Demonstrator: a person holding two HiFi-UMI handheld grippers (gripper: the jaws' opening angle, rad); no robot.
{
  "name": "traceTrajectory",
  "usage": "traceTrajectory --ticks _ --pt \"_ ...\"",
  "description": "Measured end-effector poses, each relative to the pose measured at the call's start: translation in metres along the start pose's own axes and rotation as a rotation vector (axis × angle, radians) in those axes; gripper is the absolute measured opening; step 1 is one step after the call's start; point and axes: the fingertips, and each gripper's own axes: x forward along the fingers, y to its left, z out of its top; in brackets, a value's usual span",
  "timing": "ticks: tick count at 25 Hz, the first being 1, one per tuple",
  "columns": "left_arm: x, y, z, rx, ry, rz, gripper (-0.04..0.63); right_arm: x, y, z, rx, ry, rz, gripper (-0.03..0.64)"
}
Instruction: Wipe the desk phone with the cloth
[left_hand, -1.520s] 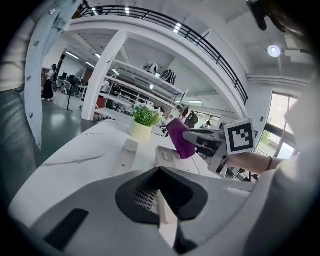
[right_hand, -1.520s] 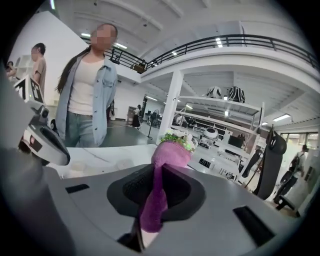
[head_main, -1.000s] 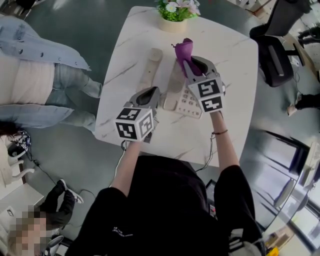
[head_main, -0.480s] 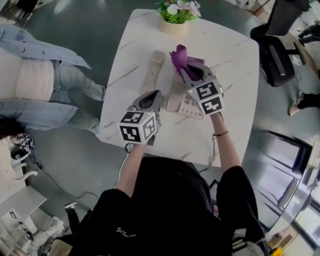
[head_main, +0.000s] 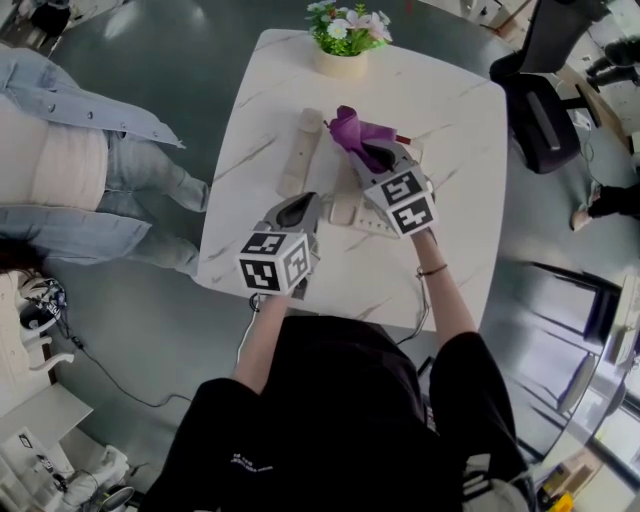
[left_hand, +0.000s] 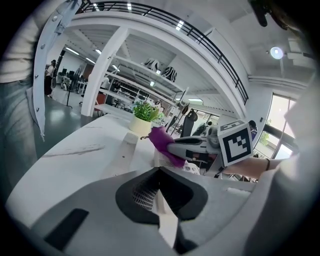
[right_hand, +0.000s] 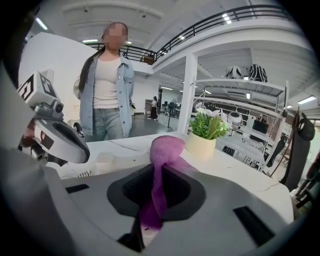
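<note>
A cream desk phone (head_main: 362, 203) sits mid-table, and its handset (head_main: 300, 150) lies apart to its left on the white marble table (head_main: 450, 130). My right gripper (head_main: 372, 152) hovers over the phone's far end, shut on a purple cloth (head_main: 352, 128) that bunches out beyond its tips. In the right gripper view the cloth (right_hand: 164, 150) rises from between the jaws of the right gripper (right_hand: 156, 200). My left gripper (head_main: 297, 207) hangs shut by the phone's near left corner, nothing visible in it. The left gripper view shows the phone (left_hand: 167, 159), handset (left_hand: 127, 147) and cloth (left_hand: 161, 140) ahead.
A potted plant (head_main: 343, 40) stands at the table's far edge. A person in a denim jacket (head_main: 70, 170) stands close to the left side. A black office chair (head_main: 540, 110) is at the right. The near table edge runs just under my left gripper.
The right gripper and cloth have shifted a little left and toward me over the phone. The left gripper has barely moved.
</note>
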Motion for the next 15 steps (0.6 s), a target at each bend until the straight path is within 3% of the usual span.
traceTrajectory --ticks 15 --pt "-0.013 -0.005 -0.011 0.02 0.021 -0.014 -0.002 -0.011 0.032 -0.011 0.017 0.032 0.048 0.034"
